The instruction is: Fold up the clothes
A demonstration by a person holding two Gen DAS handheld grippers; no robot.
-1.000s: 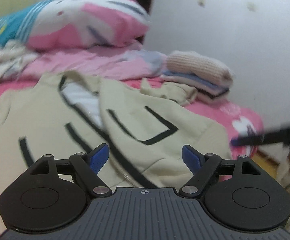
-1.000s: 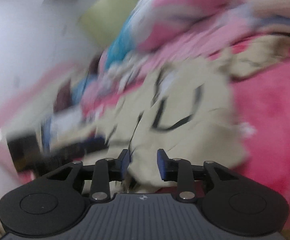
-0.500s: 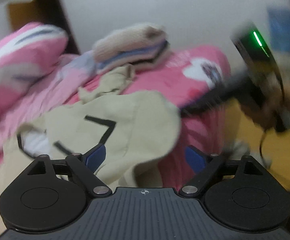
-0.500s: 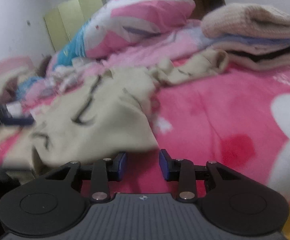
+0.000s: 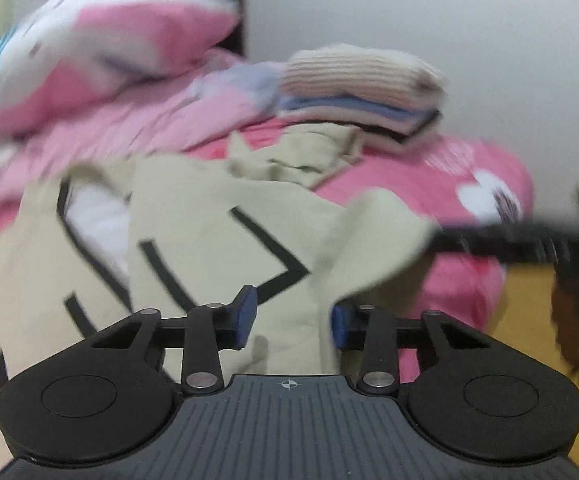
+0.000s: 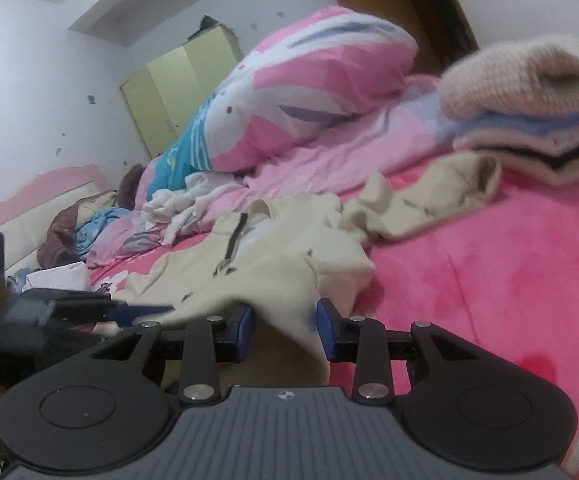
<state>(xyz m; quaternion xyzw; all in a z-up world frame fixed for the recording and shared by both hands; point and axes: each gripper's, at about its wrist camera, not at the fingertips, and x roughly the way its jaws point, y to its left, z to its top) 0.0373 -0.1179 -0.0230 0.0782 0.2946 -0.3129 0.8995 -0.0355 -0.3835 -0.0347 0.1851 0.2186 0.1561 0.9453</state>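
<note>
A cream jacket (image 5: 209,220) with black trim lies spread on the pink bed, zip side up. My left gripper (image 5: 291,320) is at its near hem, and its jaws are closing, with a fold of cream cloth filling the gap between the blue pads. In the right wrist view the jacket (image 6: 273,264) runs away from me, and my right gripper (image 6: 285,320) is shut on its hem corner. The left wrist view shows that right gripper (image 5: 489,236) holding the corner lifted off the bed. The left gripper (image 6: 141,312) shows at the hem's left in the right wrist view.
A stack of folded clothes (image 5: 361,92) (image 6: 529,92) sits beyond the jacket's sleeve. A pink and white pillow (image 5: 109,48) (image 6: 309,80) lies at the bed's head. Loose clothes (image 6: 89,228) are heaped far left. The pink blanket (image 6: 489,272) spreads right. Yellow floor (image 5: 529,300) borders the bed.
My left gripper has swung back over the jacket and its wide jaws have narrowed onto the hem. The right gripper now has cream cloth between its fingers, with the corner raised.
</note>
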